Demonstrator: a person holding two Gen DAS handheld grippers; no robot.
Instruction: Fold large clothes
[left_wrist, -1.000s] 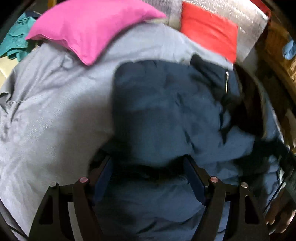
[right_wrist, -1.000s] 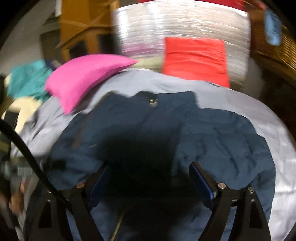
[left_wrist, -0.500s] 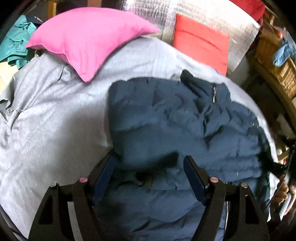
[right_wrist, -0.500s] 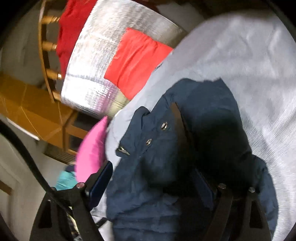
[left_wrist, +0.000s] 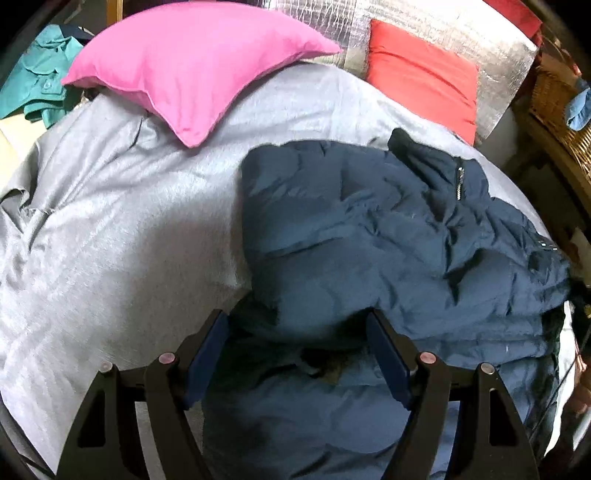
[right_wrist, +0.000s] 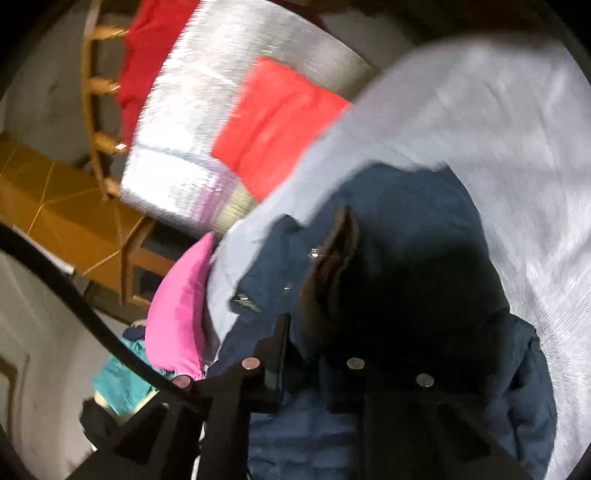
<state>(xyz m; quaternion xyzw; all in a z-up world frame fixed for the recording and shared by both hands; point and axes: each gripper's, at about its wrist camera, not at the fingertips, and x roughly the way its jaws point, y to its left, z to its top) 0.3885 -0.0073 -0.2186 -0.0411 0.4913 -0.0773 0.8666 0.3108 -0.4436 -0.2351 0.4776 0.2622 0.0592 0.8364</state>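
Note:
A dark navy puffer jacket (left_wrist: 369, 229) lies crumpled on the right half of a grey bed sheet (left_wrist: 129, 221). My left gripper (left_wrist: 295, 317) hovers open over its near edge, with a bulge of fabric between the wide-apart fingers. In the right wrist view the jacket (right_wrist: 406, 221) fills the lower middle, its snap-buttoned front edge standing up. My right gripper (right_wrist: 306, 343) is rolled to one side and its jaws are closing. They stand close together with a dark fold of the jacket pinched between them.
A pink pillow (left_wrist: 192, 62) and a red pillow (left_wrist: 424, 74) lie at the head of the bed against a silver padded board (left_wrist: 406, 18). Teal clothing (left_wrist: 40, 62) lies off the left side. A wicker basket (left_wrist: 557, 99) stands at right. A hand (left_wrist: 581, 387) shows at the right edge.
The right gripper swung and rolled toward the jacket's front edge, and its jaws went from wide open to nearly together on the fabric. The left gripper stayed open and in place.

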